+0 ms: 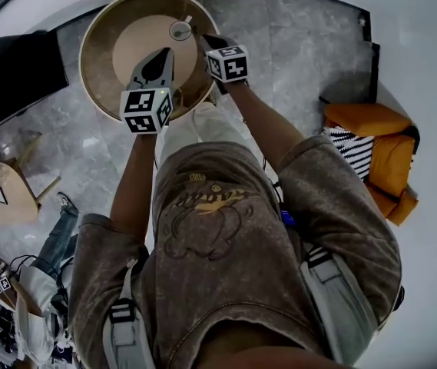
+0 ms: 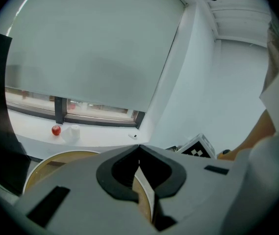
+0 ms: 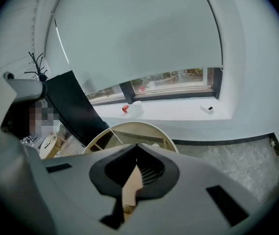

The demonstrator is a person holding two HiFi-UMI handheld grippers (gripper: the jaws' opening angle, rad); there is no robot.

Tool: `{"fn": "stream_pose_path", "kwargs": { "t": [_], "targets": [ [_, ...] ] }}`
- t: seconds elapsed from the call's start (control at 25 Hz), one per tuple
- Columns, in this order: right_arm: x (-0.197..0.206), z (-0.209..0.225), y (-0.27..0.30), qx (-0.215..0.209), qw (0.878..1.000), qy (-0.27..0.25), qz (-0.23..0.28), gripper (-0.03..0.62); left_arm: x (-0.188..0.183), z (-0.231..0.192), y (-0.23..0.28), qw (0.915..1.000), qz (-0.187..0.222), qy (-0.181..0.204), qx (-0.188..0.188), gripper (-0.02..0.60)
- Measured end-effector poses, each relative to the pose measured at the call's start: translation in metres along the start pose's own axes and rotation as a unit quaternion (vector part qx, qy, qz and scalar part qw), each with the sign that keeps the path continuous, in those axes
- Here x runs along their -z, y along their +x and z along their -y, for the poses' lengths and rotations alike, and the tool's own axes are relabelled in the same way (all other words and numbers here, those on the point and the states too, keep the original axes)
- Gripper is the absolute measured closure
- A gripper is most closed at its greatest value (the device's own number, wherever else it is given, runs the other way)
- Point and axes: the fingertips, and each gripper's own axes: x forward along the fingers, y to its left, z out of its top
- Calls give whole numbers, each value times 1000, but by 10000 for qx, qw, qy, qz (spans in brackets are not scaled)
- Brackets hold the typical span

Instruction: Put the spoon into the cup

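**Both grippers clenched on nothing above the table, with the spoon apparently in the cup**

Our left gripper [image 1: 159, 58] and right gripper [image 1: 207, 43] are both closed tight with nothing between their jaws, over the round table [image 1: 99, 44]. The right one hangs just beside the cup [image 1: 180, 30], so we judge a careless sweep could clip the spoon [image 1: 188, 19] handle above the rim and tip the cup. The cup is tiny from the head view, and the spoon's bowl probably sits inside. The left gripper view misses both.
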Motion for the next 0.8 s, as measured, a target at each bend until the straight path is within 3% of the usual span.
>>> {"fn": "stream_pose_path", "kwargs": {
  "t": [0.48, 0.8],
  "targets": [
    [-64, -53, -76, -347, 9937, -432, 979, 576, -30, 18, -31, 9993, 235, 210, 175, 565],
    [-85, -76, -148, -535, 9849, -508, 1564, 576, -52, 50, -51, 9974, 427, 453, 370, 565]
  ]
}}
